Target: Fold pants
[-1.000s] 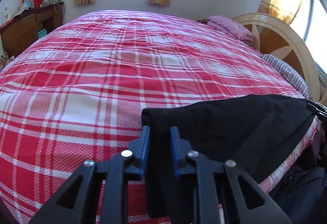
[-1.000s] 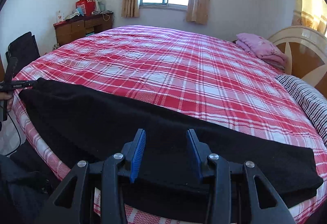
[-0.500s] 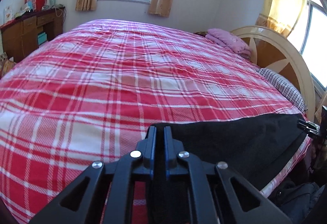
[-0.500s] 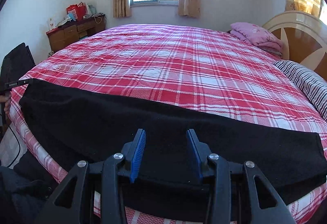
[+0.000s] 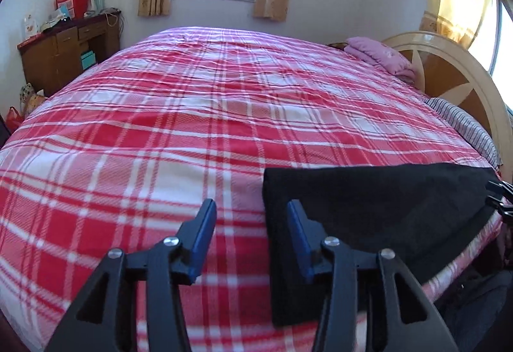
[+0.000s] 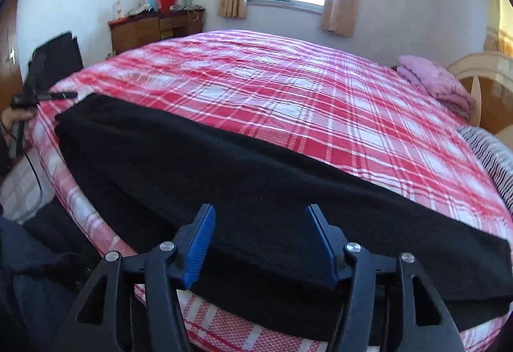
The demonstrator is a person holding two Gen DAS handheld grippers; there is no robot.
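The black pants [image 6: 224, 178] lie folded lengthwise along the near edge of the plaid bed [image 5: 208, 114]. The left gripper [image 5: 250, 223] has its fingers apart beside the pants' end; the right gripper [image 6: 259, 233] has its fingers spread above the pants' middle, holding nothing.

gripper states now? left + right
Left gripper: open, holding nothing; pants edge by its right finger.
Right gripper: open, above the pants, holding nothing.
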